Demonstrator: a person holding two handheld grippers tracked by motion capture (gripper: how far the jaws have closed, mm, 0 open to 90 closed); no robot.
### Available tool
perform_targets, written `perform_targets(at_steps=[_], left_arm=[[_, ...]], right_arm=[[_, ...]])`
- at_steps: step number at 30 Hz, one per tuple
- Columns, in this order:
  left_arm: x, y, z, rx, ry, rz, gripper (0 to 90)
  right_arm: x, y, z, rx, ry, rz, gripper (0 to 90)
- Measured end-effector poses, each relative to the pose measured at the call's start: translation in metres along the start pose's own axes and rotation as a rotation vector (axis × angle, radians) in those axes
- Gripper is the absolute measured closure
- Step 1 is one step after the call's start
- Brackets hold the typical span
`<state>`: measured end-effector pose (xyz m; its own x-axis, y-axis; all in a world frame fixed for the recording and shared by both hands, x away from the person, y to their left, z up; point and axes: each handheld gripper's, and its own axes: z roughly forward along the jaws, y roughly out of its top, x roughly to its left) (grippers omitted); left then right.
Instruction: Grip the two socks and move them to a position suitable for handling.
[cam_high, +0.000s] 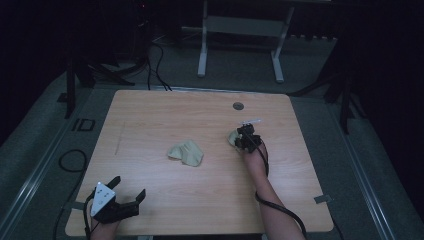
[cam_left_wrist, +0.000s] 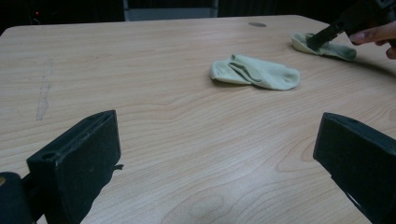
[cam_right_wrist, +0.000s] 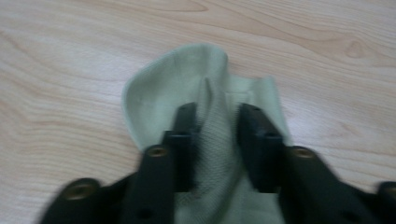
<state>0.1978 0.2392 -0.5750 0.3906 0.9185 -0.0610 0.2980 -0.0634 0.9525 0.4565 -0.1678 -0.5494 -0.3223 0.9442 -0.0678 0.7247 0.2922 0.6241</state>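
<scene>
A: Where are the two pale green socks?

B: One sock (cam_high: 186, 153) lies loose and crumpled near the middle of the high view, on the wooden table (cam_high: 150, 115). The other sock (cam_right_wrist: 210, 116) is right of centre there, under the right gripper (cam_high: 243, 135).

A: Does that gripper have it?

B: It looks so. In the right gripper view the two black jaws stand narrow, bunching a ridge of knit fabric up between them, and the pads seem pressed to the cloth on both sides. The rest of the sock spreads flat towards the top of that frame, so I judge it is pinched but not yet lifted.

A: Why grip the middle fold instead of an edge?

B: Probably because a raised fold gives the pads something thick to bite; a flat edge would slip under them.

A: And the left gripper (cam_high: 127, 192)?

B: It sits at the lower left of the high view, near the table's front edge, jaws spread wide with nothing between them. The left gripper view looks across bare wood to both socks, so it appears to be waiting, kept clear of the working hand.
</scene>
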Motion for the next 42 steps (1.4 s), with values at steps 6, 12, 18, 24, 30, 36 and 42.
perform_targets(at_steps=[6,12,18,24,30,36,42], left_arm=[[0.001,0.0,0.0,0.001,0.0,-0.001,0.6],[-0.001,0.0,0.001,0.003,0.002,0.003,0.6],[-0.004,0.0,0.002,0.006,0.001,0.01,0.6],[-0.004,0.0,0.002,0.001,0.011,0.006,0.6],[-0.005,0.001,0.003,0.006,0.036,0.014,0.6],[-0.008,0.001,0.005,0.005,0.029,0.016,0.6],[-0.018,0.001,0.01,0.015,0.016,0.03,0.6]], right_arm=[[-0.001,0.001,-0.014,-0.014,0.022,0.012,81.8],[-0.003,-0.003,-0.045,-0.073,0.088,0.048,81.7],[0.005,-0.016,-0.082,-0.135,0.15,0.004,81.7],[0.014,-0.041,-0.122,-0.208,0.185,-0.06,81.6],[0.021,-0.06,-0.142,-0.237,0.165,-0.099,81.6],[0.036,-0.106,-0.152,-0.19,0.228,-0.1,81.6],[0.051,-0.125,-0.143,-0.149,0.231,-0.136,81.6]])
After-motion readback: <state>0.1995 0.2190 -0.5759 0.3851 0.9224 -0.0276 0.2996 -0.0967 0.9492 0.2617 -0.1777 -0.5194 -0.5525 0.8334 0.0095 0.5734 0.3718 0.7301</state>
